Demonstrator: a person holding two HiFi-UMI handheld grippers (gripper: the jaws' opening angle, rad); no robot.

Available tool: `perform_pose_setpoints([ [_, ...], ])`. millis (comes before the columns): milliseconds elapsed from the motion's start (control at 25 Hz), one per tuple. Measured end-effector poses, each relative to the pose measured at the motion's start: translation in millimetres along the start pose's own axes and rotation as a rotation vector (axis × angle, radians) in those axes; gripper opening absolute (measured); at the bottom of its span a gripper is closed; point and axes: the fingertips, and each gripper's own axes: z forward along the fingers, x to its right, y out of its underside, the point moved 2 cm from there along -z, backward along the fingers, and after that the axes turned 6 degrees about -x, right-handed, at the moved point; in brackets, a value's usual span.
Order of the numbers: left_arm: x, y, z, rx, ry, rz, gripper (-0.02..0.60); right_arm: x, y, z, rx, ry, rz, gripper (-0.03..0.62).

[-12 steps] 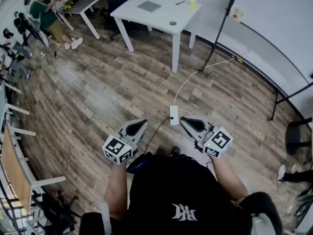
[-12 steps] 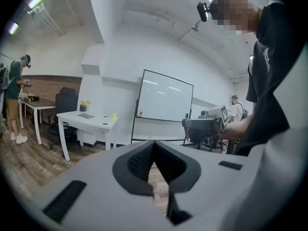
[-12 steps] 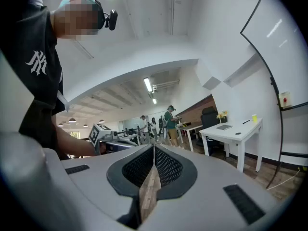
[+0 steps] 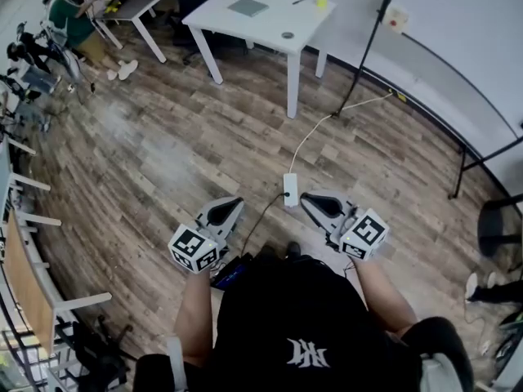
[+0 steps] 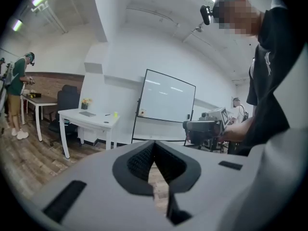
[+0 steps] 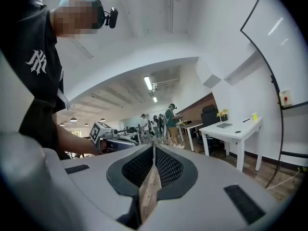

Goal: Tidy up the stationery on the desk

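Stationery (image 4: 249,7) small, indistinct, desk (image 4: 270,24) distant

Open wood floor (image 4: 163,162) up to white desk (image 4: 261,24) — power strip (image 4: 289,191), cable (image 4: 315,134) lie ahead

The floor (image 4: 163,153) is matt, grainy wood plank. The white tabletop (image 4: 270,24) looks smooth, perhaps laminate. The left claw (image 5: 154,153) and right claw (image 6: 154,150) are matt grey plastic with black mesh-textured pads (image 6: 168,167).
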Motion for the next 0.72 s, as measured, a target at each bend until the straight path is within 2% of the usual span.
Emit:
perform_pose_setpoints([
  [440,7,-5,4,-0.039,-0.002,-0.001,0.002,28,11,-22,0.01,0.029,0.051,0.038],
  [720,-5,-5,12,-0.022,0.011,-0.01,0.002,39,15,-12,-0.003,0.025,0.072,0.038],
])
